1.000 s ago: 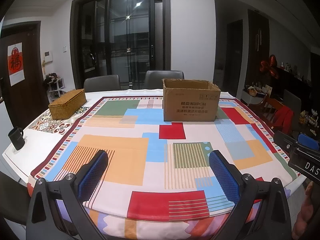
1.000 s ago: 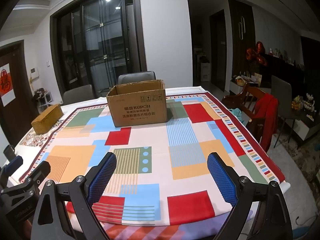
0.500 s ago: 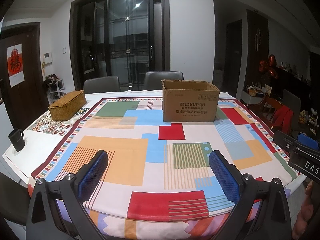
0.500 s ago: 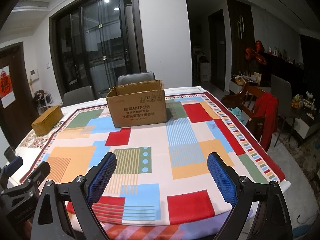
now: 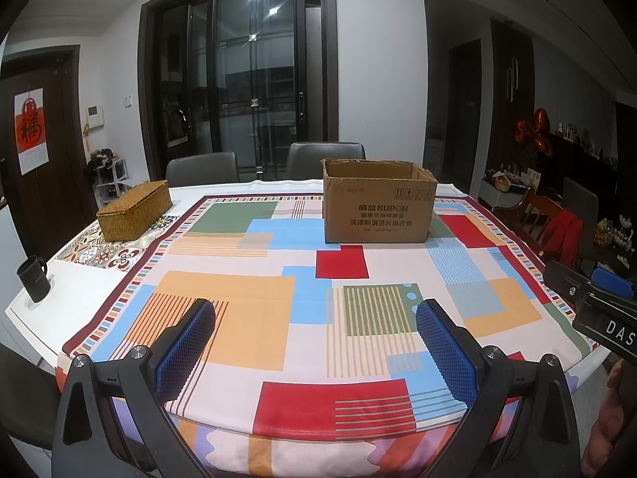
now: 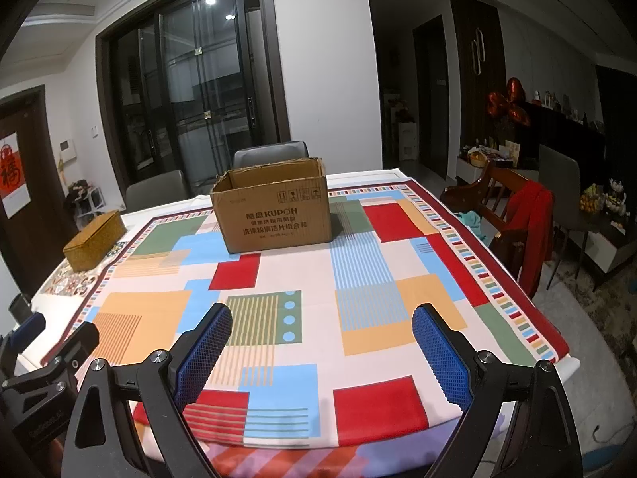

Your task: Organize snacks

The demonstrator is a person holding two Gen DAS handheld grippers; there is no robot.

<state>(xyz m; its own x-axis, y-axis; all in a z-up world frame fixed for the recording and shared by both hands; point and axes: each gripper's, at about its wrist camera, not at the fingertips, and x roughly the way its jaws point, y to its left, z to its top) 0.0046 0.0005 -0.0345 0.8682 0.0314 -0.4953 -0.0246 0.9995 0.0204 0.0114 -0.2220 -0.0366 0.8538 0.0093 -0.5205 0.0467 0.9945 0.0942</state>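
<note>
I see my left gripper and right gripper spread wide, holding nothing, over the tablecloth; 1 box stands far side.

Right tool spread wide; cardboard box beyond

Your table carries a patchwork tablecloth; on the cloth, far side, an open cardboard box; off the cloth to your left, a woven box on a patterned mat; a dark mug near the left edge.
</note>
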